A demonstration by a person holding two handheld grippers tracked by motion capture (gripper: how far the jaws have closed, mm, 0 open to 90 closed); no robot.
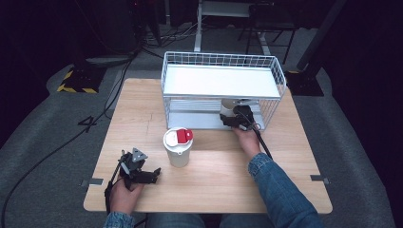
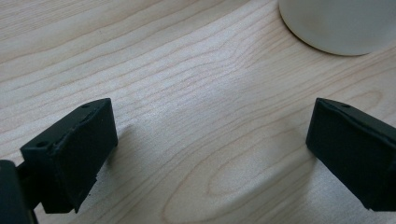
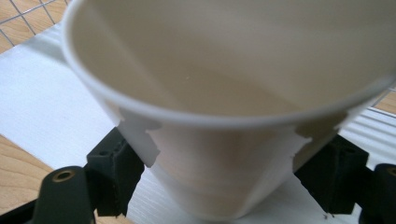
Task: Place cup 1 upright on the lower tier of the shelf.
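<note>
A: Right gripper [image 3: 224, 186] jaws are clamping the open white cup [image 3: 224, 116], axis upright, sitting between them over the wire rack's [image 1: 280, 78] lower shelf [image 3: 42, 107].

B: Left gripper [image 2: 210, 149]?

A: Gaping, resting on the table [image 2: 187, 70]; lidded cup [image 1: 178, 145] is standing ahead of its jaws, unheld. Right's nearer the rack.

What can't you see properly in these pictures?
- Right gripper, high view: its jaws and most of the cup it clamps sit under the wire rack's shelf.
- Cup, right gripper view: its base is cut off by the bottom edge.
- Lidded cup, left gripper view: its top is cut off by the upper edge.
</note>
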